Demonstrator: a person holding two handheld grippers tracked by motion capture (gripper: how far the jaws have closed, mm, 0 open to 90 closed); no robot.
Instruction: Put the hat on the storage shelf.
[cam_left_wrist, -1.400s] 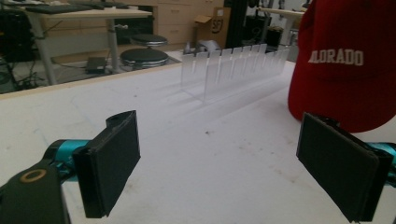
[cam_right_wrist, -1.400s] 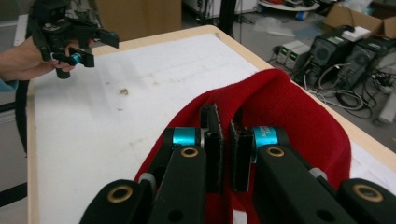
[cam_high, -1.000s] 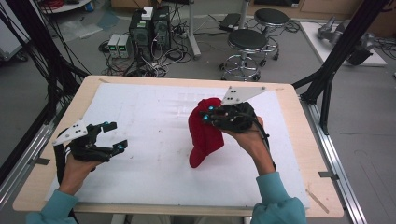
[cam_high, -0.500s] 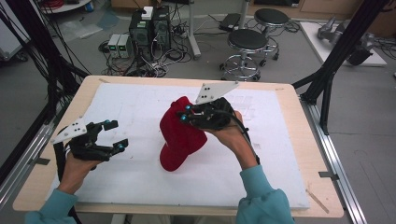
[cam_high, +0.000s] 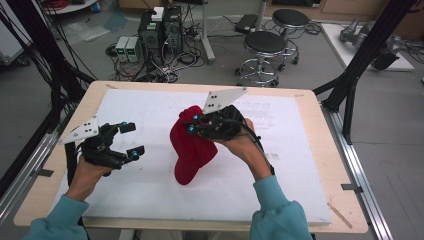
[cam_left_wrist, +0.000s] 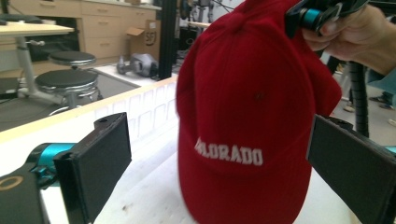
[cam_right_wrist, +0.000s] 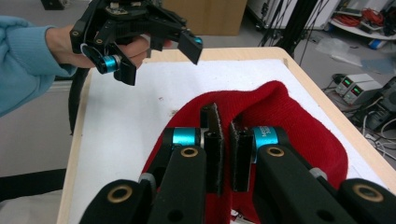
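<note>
A red baseball cap (cam_high: 192, 150) with white lettering hangs from my right gripper (cam_high: 190, 123), which is shut on the cloth at its top; the cap's lower end rests on the white mat (cam_high: 280, 165). In the right gripper view the jaws (cam_right_wrist: 224, 135) pinch a fold of the cap (cam_right_wrist: 299, 126). My left gripper (cam_high: 134, 139) hovers over the mat to the cap's left, apart from it; its jaws have just been opening and hold nothing. The left gripper view looks between its wide jaws (cam_left_wrist: 224, 158) at the cap's front (cam_left_wrist: 243, 116). The right gripper view also shows the left gripper (cam_right_wrist: 159, 58).
The mat covers most of a wooden table (cam_high: 320, 125). Beyond the far edge, on the floor, stand two round stools (cam_high: 265, 42) and electronics boxes with cables (cam_high: 160, 30). Black frame posts (cam_high: 350, 85) rise at both sides.
My right gripper has carried the cap leftward toward the table's middle. My left gripper has risen slightly and its jaws stand a little wider.
</note>
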